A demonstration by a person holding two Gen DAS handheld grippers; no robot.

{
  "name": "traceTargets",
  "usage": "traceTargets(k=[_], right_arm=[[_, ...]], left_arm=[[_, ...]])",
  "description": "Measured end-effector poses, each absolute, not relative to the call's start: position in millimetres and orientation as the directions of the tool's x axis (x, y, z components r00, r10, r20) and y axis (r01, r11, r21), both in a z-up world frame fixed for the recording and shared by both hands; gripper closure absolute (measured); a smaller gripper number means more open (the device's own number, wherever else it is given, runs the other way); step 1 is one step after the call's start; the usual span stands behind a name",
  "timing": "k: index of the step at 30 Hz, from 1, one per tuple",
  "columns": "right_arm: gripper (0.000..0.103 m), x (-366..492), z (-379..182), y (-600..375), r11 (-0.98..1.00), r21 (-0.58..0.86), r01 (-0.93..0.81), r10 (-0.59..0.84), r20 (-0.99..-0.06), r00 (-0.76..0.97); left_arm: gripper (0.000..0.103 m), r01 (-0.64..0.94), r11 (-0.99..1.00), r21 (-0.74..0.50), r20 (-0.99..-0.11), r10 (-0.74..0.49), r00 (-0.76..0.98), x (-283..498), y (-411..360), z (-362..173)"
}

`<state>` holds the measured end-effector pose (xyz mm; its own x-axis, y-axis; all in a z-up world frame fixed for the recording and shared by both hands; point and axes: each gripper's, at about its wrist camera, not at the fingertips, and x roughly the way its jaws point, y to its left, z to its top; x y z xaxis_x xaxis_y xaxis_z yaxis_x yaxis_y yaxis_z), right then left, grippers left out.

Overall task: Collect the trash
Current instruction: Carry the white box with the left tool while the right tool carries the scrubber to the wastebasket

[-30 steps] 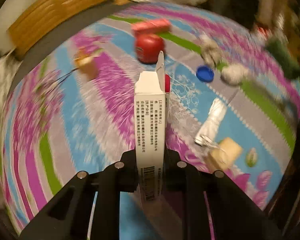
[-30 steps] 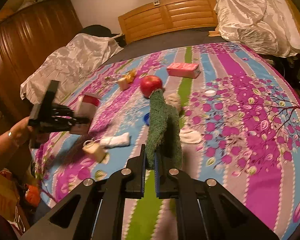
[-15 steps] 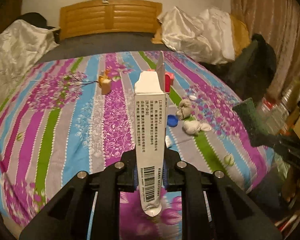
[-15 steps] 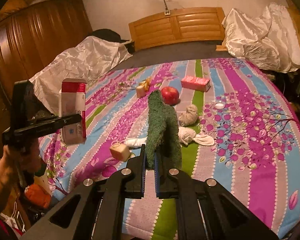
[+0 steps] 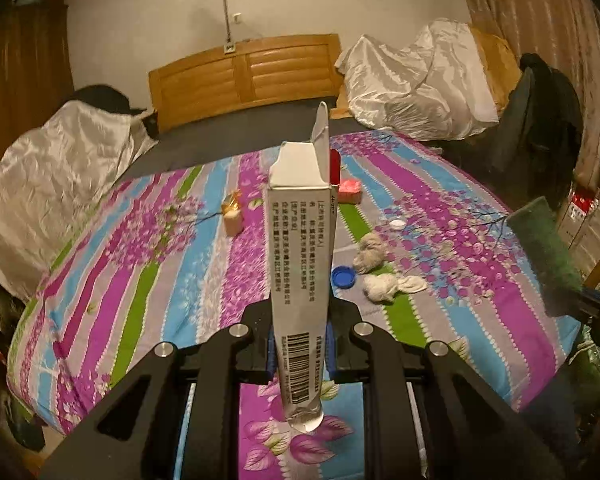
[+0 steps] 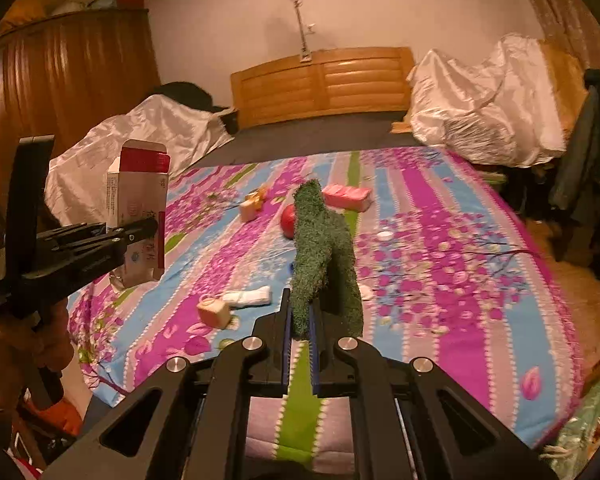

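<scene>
I have both tongs loaded and lifted clear of the bed [image 6: 439, 280]. The left tongs [image 5: 300, 344] are clenched on a flattened white carton [image 5: 300, 256], gripped near its barcode end; the carton stands up and away from the jaws, with its opened flap at the far tip. The right tongs [image 6: 300, 354] are clenched on the near edge of a green scrubbing pad [image 6: 319, 260], which droops forward and to the right beyond the jaws.

Step in hand, as I judge it: transport. Both picks are complete and both items are off the striped sheet.

Remaining on the bed ahead of the tongs:
- a blue bottle cap [image 5: 343, 278], just right of the carton;
- two crumpled tissue wads [image 5: 373, 270], beyond the cap to the right;
- a small white cap [image 5: 397, 223], further out;
- a pink pack [image 6: 347, 197] and a red apple [image 6: 288, 216], behind the pad in the right view.

Whether the apple and the pack count as trash I cannot tell.

No bin is visible in either view. The next move calls for locating the receptacle, carrying both items over it with the jaws kept tight, and releasing only once each item is above the opening.
</scene>
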<state>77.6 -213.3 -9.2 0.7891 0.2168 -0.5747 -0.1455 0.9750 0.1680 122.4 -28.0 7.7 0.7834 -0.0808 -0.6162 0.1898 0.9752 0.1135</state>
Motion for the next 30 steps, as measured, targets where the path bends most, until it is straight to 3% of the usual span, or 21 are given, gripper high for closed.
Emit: traceTargets(k=[16,30], right_arm=[[0.095,2.4,44.3,-378.0,0.961,0.131,0.245,-0.151,-0.497,0.855],[0.095,-97.9,30.6,-522.9,0.804,0.133,0.580,-0.429,-0.546,0.720]], left_arm=[[0.087,0.426,0.881,0.208,-0.551,-0.254,0.795,121.0,-179.3,42.6],[0.087,0.696,0.670,0.259,-0.590,-0.460,0.663,91.1,-355.7,20.9]])
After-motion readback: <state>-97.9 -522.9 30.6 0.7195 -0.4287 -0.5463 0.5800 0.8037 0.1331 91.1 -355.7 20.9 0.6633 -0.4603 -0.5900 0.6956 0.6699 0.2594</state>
